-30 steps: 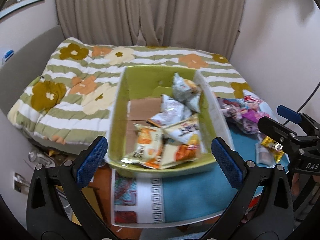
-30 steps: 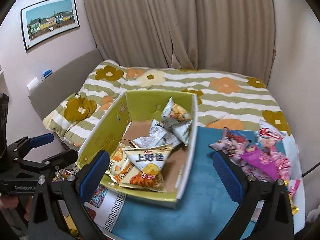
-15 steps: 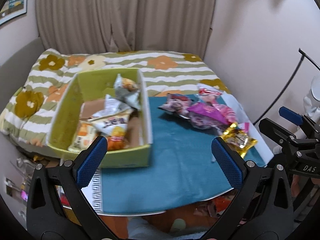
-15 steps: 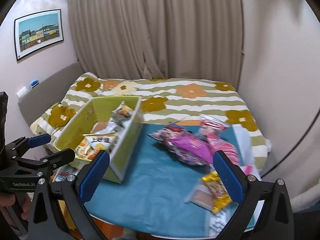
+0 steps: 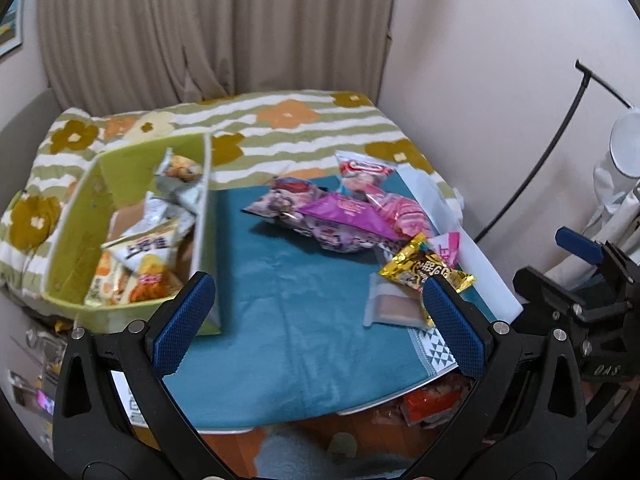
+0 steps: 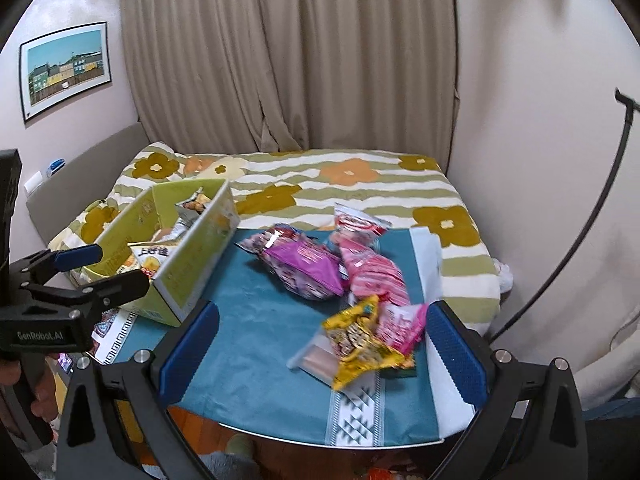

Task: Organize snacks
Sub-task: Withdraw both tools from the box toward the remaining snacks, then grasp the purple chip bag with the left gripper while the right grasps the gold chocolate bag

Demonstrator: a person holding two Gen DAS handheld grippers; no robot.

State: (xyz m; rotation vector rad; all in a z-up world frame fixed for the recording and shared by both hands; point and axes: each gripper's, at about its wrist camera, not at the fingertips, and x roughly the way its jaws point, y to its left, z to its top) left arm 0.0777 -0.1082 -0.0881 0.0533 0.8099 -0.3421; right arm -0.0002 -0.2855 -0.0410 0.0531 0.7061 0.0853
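Observation:
A green cardboard box [image 5: 76,216] [image 6: 192,256] holds several chip bags [image 5: 144,248] at the table's left. Loose snacks lie on the teal cloth [image 5: 288,300] at the right: a purple bag [image 5: 340,216] [image 6: 304,260], a pink bag [image 5: 392,204] [image 6: 372,268], a gold packet [image 5: 428,268] [image 6: 360,336] and a clear-wrapped bar [image 5: 392,306] [image 6: 316,360]. My left gripper [image 5: 316,322] is open and empty over the cloth's front. My right gripper [image 6: 320,352] is open and empty, with the gold packet between its fingers in view, below them.
A bed with a flowered green-striped cover [image 6: 352,184] lies behind the table. Walls and curtain [image 6: 288,52] close off the back and right. A black cable [image 6: 580,240] runs down the right wall. The left gripper also shows in the right wrist view [image 6: 80,276].
Both grippers have swung right, from facing the green box to facing the loose snacks on the teal cloth. Both stayed open and empty.

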